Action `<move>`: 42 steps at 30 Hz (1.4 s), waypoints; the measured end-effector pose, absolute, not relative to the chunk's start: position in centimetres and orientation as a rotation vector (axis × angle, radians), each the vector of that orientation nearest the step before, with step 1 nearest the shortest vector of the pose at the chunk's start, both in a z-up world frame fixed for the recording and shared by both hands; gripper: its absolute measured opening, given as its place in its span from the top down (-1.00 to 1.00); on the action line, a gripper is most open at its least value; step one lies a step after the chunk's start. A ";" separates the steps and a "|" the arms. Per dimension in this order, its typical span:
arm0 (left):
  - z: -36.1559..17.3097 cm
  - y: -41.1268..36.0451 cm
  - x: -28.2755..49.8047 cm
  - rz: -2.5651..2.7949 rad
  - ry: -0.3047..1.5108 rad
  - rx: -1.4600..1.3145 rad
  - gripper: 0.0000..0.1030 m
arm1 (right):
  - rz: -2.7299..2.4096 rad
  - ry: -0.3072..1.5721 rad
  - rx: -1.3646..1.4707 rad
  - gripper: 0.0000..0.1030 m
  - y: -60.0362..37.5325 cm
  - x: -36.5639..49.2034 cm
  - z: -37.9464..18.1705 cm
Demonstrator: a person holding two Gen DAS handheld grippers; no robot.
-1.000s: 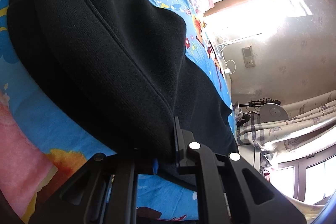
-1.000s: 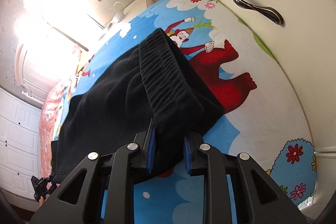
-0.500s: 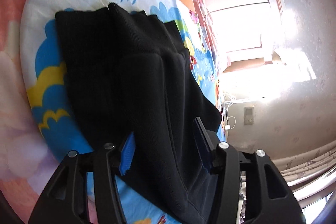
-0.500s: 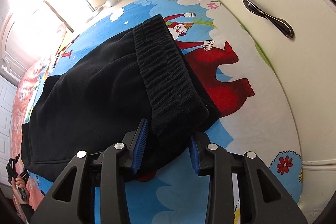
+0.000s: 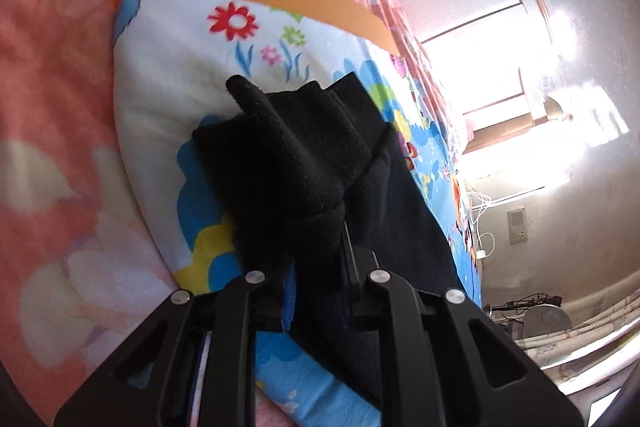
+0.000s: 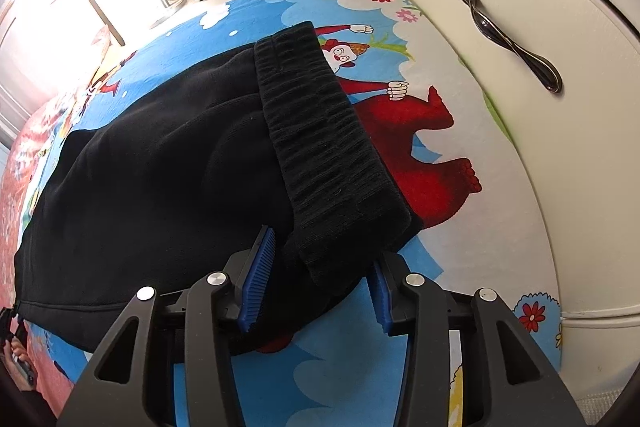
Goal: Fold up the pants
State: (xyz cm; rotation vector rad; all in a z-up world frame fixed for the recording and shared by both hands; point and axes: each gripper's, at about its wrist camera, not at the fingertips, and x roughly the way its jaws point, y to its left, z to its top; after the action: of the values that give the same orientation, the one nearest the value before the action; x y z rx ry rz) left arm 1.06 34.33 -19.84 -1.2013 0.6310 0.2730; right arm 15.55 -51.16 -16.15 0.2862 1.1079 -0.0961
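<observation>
Left claw (image 5: 316, 291) has just closed and is clamped on the pants (image 5: 304, 163) cuff, bunched ahead of it. Right claw (image 6: 316, 291) has been opening, released; waistband (image 6: 320, 131) lies loose between its pads on the blanket (image 6: 472, 243).

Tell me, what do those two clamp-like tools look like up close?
Both are matte black plastic. Each left gripper and right gripper arm is a forked frame with triangular cut-outs and round silver bolt heads. The right gripper's fingers carry ribbed blue pads. No cables or markings show.
</observation>
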 end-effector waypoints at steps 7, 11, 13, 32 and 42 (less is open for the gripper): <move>-18.9 36.0 1.6 0.256 0.582 -1.251 0.67 | -0.088 1.097 0.281 0.07 -50.9 15.4 -16.3; -16.5 34.9 2.1 0.338 0.592 -1.086 0.67 | -0.089 1.095 0.279 0.07 -50.8 15.4 -16.3; -17.8 35.1 2.2 0.422 0.645 -1.082 0.27 | -0.091 1.096 0.272 0.07 -50.8 15.5 -16.2; -8.5 6.3 13.8 0.044 0.619 -0.187 -0.26 | 0.025 0.851 0.032 -0.51 -48.4 18.9 -9.4; -10.6 -13.4 21.4 -0.371 0.757 -0.012 0.42 | -0.021 1.020 0.143 -0.52 -51.7 25.9 -17.7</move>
State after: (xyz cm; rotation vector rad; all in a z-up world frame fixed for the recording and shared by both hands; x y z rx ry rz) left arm 21.43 -13.36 -10.65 -0.0122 0.7566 -0.3715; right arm 25.88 -51.70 -17.65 0.1431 1.0199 -0.0207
